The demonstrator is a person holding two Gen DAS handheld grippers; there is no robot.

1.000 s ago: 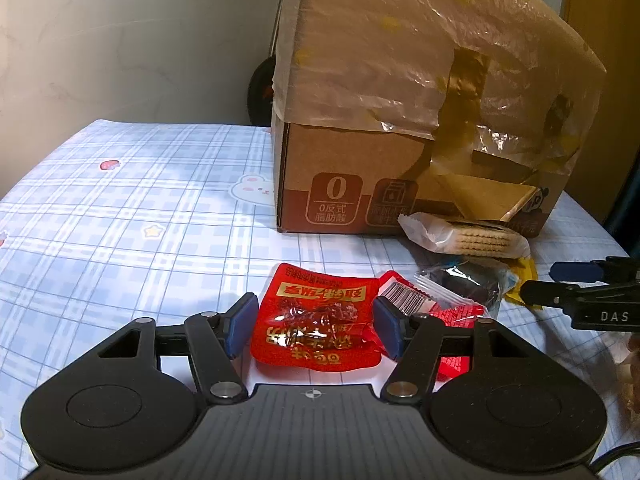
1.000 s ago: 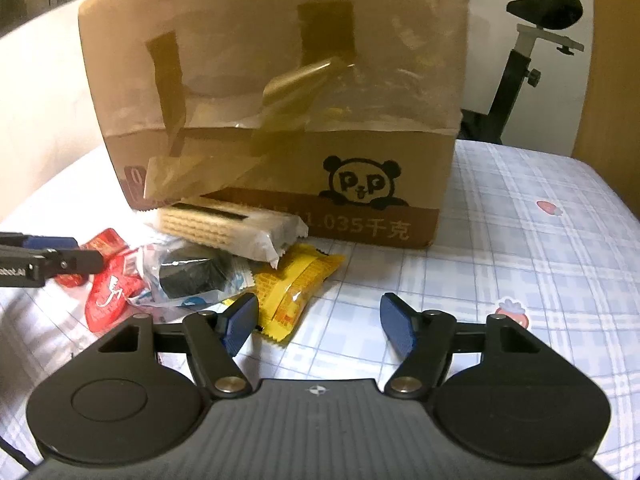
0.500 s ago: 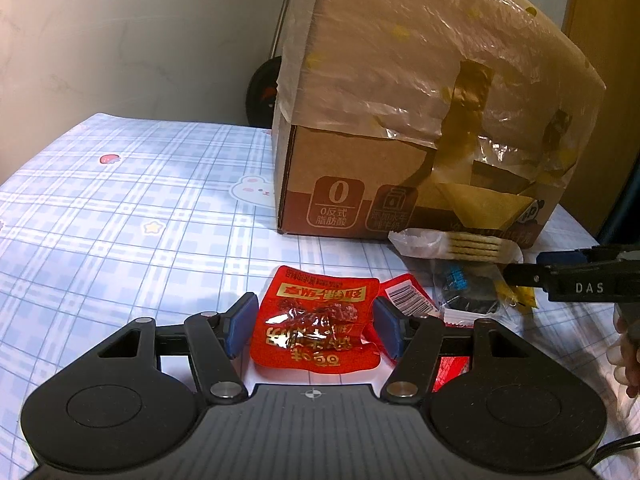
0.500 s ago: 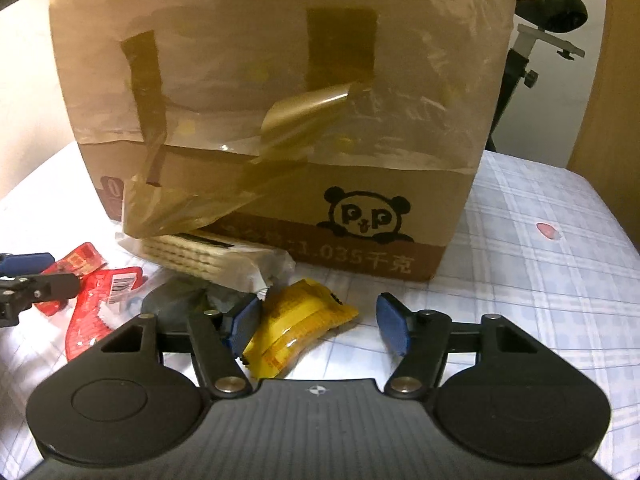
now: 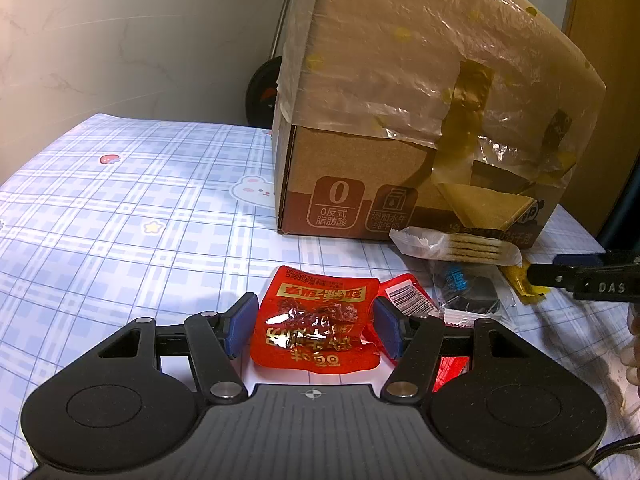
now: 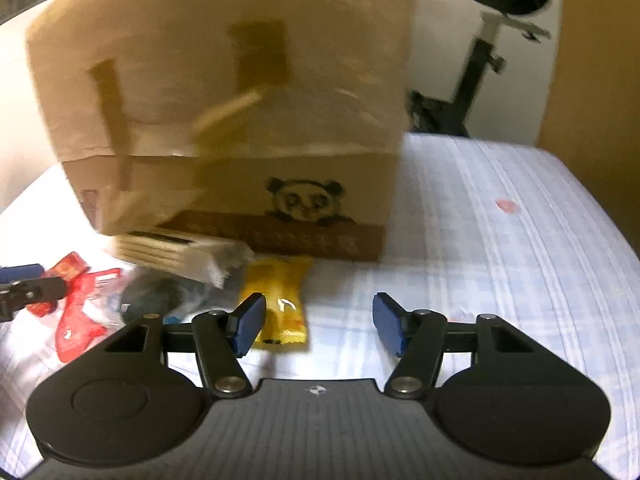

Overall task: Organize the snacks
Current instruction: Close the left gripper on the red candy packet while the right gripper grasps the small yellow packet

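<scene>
My left gripper [image 5: 314, 330] is shut on a red snack packet [image 5: 316, 320], with a blue pad against each side edge. A second red packet [image 5: 408, 296] with a barcode lies just to its right. My right gripper [image 6: 320, 326] is closing. The lower end of a yellow packet [image 6: 280, 300] sits between its jaws beside the left pad, and the right pad is clear of it. A wafer pack [image 6: 176, 252] and a dark cookie in clear wrap [image 6: 152, 296] lie left of the yellow packet. The right view is blurred.
A tall cardboard box [image 5: 360, 184] covered in plastic film and tape stands behind the snacks on the blue plaid cloth [image 5: 120, 220]. An exercise bike [image 6: 480, 80] stands beyond the table. A hand [image 5: 632, 340] shows at the right edge.
The right gripper shifted so the yellow packet now lies between its narrowing jaws. The left gripper and its red packet have not moved.
</scene>
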